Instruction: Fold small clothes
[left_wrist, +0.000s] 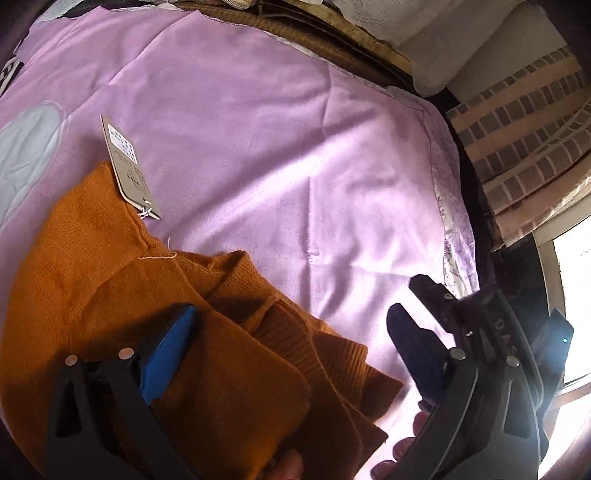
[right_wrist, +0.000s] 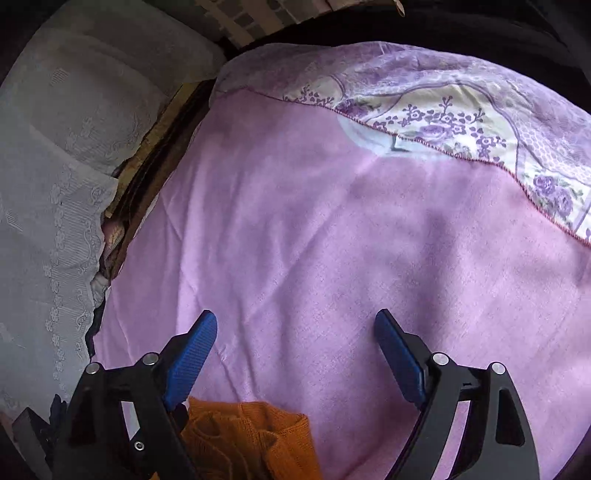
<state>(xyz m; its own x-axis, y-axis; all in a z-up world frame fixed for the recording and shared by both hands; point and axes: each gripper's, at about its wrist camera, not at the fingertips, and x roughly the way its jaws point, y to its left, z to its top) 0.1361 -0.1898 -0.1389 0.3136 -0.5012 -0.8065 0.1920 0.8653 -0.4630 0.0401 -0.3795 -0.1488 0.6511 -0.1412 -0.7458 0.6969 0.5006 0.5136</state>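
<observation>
A rust-orange knit sweater (left_wrist: 110, 295) lies crumpled on the pink-purple sheet (left_wrist: 277, 147), with a grey paper hang tag (left_wrist: 127, 162) tied at its upper edge. My left gripper (left_wrist: 295, 310) hovers over the sweater's right part, open, its blue pads (left_wrist: 173, 354) wide apart and touching no cloth. In the right wrist view my right gripper (right_wrist: 295, 317) stands open over bare sheet (right_wrist: 332, 240). A bunched corner of the sweater (right_wrist: 251, 435) lies just below and behind its left finger. A person's fingertips (left_wrist: 402, 446) show at the bottom edge.
White lace fabric (right_wrist: 55, 184) covers the area left of the bed. A floral purple quilt (right_wrist: 443, 122) lies along the sheet's far right. A brick-patterned cloth (left_wrist: 528, 122) and a bright window (left_wrist: 576, 295) are at the right. The bed's dark edge (left_wrist: 469, 184) runs beside them.
</observation>
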